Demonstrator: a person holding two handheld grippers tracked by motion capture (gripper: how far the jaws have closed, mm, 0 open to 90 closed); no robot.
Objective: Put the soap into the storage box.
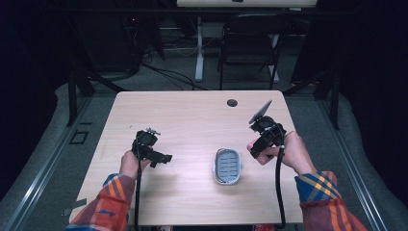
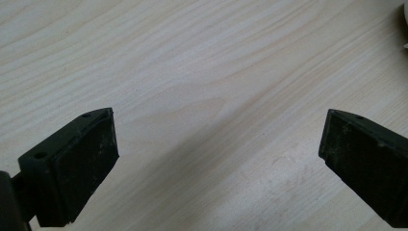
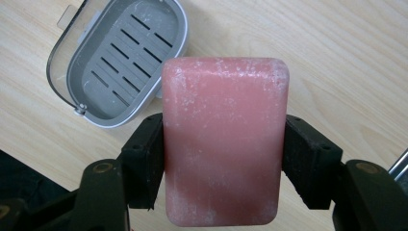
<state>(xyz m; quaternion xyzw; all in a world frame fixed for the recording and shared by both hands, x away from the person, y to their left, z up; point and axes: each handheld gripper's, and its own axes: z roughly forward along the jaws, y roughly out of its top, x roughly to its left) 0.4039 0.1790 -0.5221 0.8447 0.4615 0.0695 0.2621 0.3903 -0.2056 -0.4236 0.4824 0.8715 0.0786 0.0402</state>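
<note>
A pink bar of soap (image 3: 223,139) fills the middle of the right gripper view, clamped at its two long sides by the black pads of my right gripper (image 3: 223,163). Beyond it on the table lies an oval grey soap dish (image 3: 120,57) with a slotted insert and a clear rim. In the high view the dish (image 1: 227,166) rests on the wooden table, and my right gripper (image 1: 256,148) hovers just to its right. My left gripper (image 1: 166,158) is held low over the table's left half, jaws wide apart over bare wood (image 2: 216,144).
The light wooden table (image 1: 192,120) has a cable hole (image 1: 232,103) near its far edge. A folding chair (image 1: 250,43) and a desk leg (image 1: 199,48) stand on the floor beyond. Dark stands flank the table on both sides.
</note>
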